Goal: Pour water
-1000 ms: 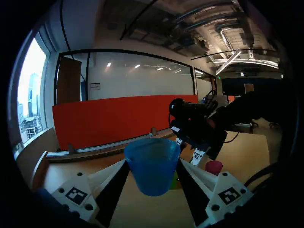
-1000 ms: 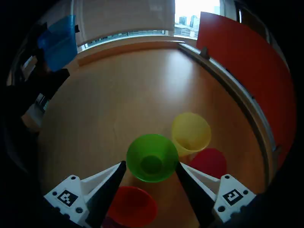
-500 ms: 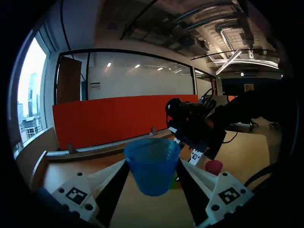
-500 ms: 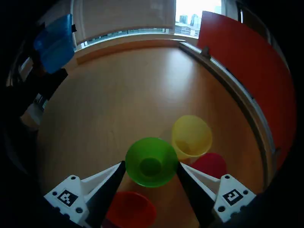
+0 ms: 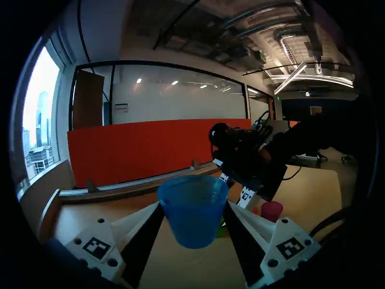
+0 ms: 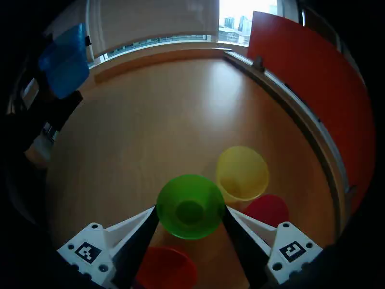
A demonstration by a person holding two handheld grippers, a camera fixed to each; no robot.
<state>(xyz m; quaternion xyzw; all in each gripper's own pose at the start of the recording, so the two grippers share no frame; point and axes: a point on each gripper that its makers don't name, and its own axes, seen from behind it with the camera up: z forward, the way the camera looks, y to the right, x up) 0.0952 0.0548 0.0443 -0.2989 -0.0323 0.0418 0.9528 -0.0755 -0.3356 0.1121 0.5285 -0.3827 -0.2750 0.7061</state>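
Lighting: dim interior; blown-out window [image 5: 38, 130] at left, ceiling strip light [image 5: 288, 77] upper right; strong fisheye edge bending.

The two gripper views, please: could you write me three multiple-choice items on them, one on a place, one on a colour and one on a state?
1. In the right gripper view, where is the yellow plastic cup relative to the green plastic cup?
A. To its upper right, on the wooden table
B. To its left
C. Nested inside it

2. What colour is the translucent plastic cup between the fingers of the left gripper?
A. Red
B. Blue
C. Yellow

3. What state is the right gripper in?
A. Open, holding nothing
B. Lying on the table
C. Shut on the green cup

Answers: 1 A, the yellow cup shows past the green rim, on the right; 2 B, the cup between those fingers is blue; 3 C, both fingers press the green cup's sides.
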